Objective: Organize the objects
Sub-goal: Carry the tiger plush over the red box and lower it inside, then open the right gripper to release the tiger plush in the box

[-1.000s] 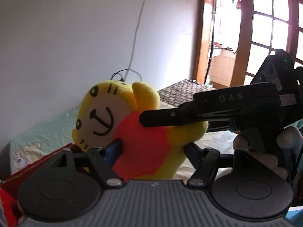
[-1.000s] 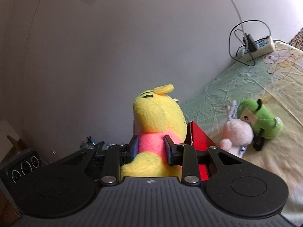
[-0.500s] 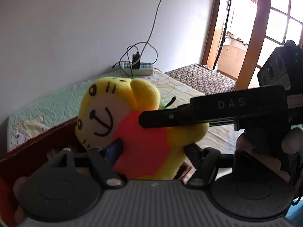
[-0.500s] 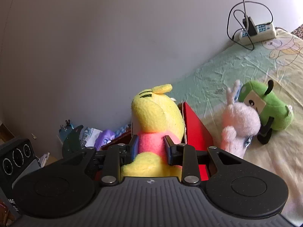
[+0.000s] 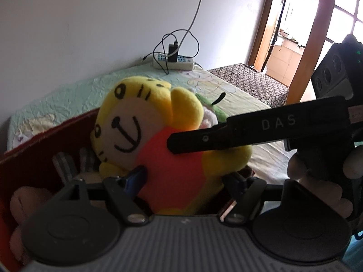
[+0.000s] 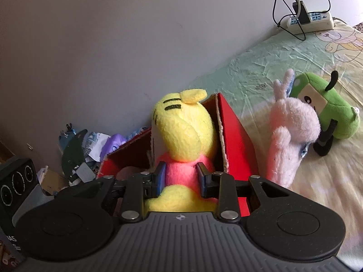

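I have the yellow plush (image 5: 172, 158) between both my grippers, over the open red box (image 6: 236, 145) that stands on the bed (image 6: 261, 68) by the wall. My left gripper (image 5: 186, 176) has it across the pink belly: the blue pad on one side touches the fabric, the other finger sits just off the yellow arm, and the jaws are opening. My right gripper (image 6: 181, 178) takes the same toy from behind at its pink waist, a pad against each side, and its jaws are opening too, the plush between them. In the left view my right gripper's black finger lies across the toy's front, and my hand (image 5: 317, 176) shows behind it. The toy's head stands above the box rim, its lower body down inside. On the bed just beside the box stand a pink plush (image 6: 292, 131) and a green plush (image 6: 329, 111), touching. A power strip (image 6: 310, 20) with cables lies farther along the wall.
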The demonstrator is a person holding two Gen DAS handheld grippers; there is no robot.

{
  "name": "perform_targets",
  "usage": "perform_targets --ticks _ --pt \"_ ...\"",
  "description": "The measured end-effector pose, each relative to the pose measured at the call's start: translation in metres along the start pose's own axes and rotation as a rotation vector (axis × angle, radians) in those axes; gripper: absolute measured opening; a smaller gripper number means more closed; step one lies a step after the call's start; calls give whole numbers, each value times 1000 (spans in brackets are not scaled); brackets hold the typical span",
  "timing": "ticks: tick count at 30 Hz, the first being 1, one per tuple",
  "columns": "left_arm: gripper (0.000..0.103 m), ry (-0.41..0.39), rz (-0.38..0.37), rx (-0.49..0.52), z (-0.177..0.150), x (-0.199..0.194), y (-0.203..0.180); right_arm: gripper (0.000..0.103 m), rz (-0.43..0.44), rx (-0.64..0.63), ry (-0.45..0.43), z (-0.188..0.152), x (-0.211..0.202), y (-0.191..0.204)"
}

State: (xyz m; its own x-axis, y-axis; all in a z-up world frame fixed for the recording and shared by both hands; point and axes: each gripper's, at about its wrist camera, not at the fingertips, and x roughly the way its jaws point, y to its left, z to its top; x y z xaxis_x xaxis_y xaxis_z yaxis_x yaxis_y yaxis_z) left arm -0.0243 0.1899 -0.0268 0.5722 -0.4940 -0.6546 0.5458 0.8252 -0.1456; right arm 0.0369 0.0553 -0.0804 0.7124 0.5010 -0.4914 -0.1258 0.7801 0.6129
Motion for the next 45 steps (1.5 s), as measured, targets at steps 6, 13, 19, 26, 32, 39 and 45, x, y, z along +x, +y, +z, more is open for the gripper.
perform_targets --ticks 6,13,19,26,32,39,45 --pt "77 11 -6 -6 -1 7 -3 42 -26 -14 0 0 -4 -1" --pt "80 16 4 -40 -4 10 1 36 -24 -2 -65 4 -18 -4" --pt "80 12 16 -97 -9 5 9 20 -38 -30 -79 8 -10 1" --pt "80 14 45 -150 -13 -1 15 18 -75 -96 -11 0 6 10" --pt "72 2 66 -160 -19 -16 15 16 -100 -84 8 -1 7 4" --pt "72 -1 106 -209 -13 -15 23 26 -99 -40 -34 4 -6 -1" --pt "72 36 175 -235 -4 -3 29 25 -89 -26 -71 6 -14 -4"
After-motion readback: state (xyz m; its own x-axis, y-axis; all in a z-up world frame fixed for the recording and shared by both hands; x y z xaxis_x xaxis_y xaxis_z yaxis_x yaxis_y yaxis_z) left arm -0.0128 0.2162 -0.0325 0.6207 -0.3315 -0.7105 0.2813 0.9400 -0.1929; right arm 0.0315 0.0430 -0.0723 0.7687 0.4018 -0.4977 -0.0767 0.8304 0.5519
